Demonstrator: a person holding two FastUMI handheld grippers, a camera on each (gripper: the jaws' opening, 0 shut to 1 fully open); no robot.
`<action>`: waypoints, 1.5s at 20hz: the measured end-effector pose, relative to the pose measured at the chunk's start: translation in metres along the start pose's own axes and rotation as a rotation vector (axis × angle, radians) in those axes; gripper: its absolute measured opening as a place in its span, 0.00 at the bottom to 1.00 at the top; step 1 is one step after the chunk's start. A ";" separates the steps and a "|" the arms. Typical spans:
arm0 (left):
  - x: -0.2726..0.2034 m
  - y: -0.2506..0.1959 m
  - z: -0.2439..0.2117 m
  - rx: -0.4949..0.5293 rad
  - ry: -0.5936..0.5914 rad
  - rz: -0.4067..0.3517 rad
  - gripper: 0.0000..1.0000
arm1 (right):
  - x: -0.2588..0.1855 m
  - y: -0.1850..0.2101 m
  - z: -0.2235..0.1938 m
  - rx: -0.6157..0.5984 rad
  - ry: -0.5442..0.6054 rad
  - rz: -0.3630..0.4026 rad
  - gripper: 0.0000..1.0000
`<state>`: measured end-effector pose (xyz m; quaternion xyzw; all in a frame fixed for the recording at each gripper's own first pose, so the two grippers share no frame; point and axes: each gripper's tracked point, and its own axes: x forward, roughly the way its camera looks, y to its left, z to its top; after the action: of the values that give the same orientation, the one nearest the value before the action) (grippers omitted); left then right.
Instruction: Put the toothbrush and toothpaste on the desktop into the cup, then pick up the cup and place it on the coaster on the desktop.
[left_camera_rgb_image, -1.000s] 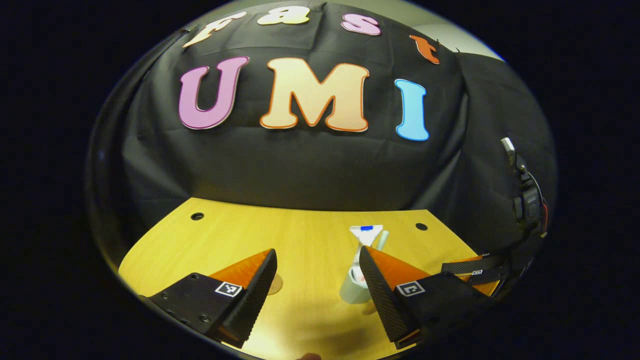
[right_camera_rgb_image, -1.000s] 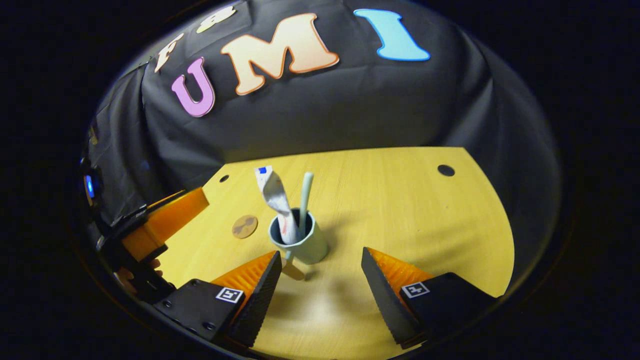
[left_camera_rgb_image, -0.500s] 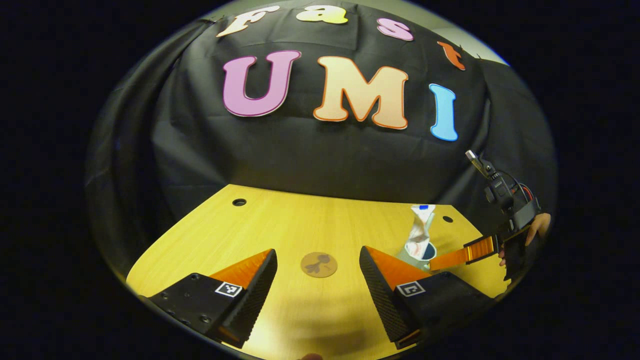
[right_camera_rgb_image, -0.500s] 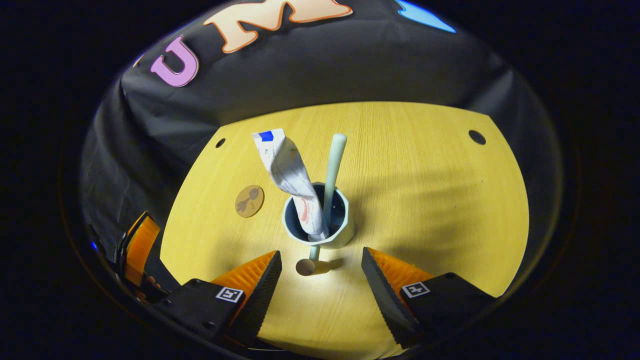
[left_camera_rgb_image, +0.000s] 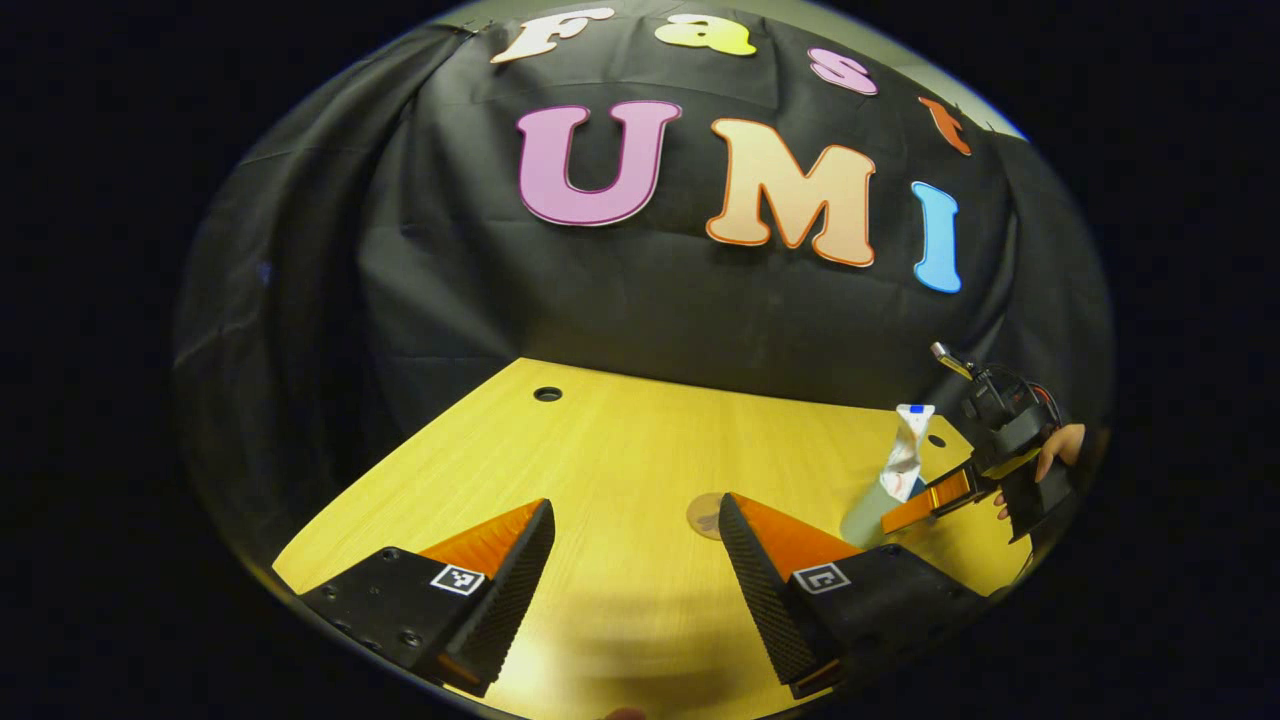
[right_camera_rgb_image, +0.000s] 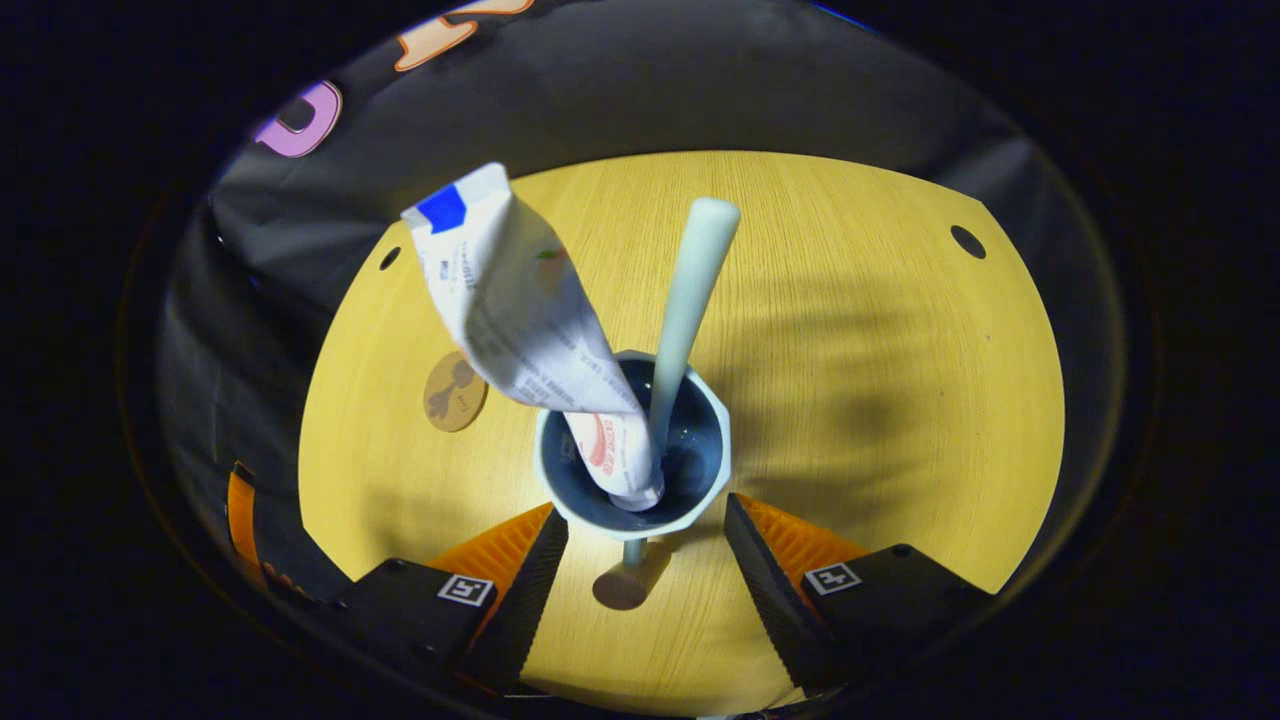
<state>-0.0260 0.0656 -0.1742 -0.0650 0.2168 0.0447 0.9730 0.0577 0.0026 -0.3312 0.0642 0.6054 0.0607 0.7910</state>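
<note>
Right hand-held gripper (right_camera_rgb_image: 645, 525) spread wide, fingers flanking the cup (right_camera_rgb_image: 633, 462) without touching it. Cup upright on the surface (right_camera_rgb_image: 880, 400), toothpaste (right_camera_rgb_image: 520, 315) and toothbrush (right_camera_rgb_image: 685, 300) standing inside. Coaster (right_camera_rgb_image: 455, 390) lies apart, to the cup's left. Left hand-held gripper (left_camera_rgb_image: 635, 515) released, holding nothing, coaster just ahead.

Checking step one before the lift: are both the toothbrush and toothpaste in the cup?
Both are in. The toothpaste and toothbrush stand inside the cup, leaning apart above its rim.
</note>
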 end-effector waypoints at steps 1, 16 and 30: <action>-0.001 0.008 0.000 -0.001 0.002 0.010 0.95 | 0.003 -0.001 -0.003 -0.004 0.015 -0.009 0.97; -0.005 0.037 -0.002 0.000 0.006 0.039 0.95 | 0.025 -0.006 -0.019 -0.048 0.082 -0.072 0.62; -0.003 0.040 0.000 0.011 0.018 0.024 0.95 | 0.023 0.017 -0.019 -0.100 0.053 -0.054 0.31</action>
<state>-0.0335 0.1046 -0.1772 -0.0576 0.2265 0.0545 0.9708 0.0453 0.0238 -0.3548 0.0069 0.6238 0.0712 0.7783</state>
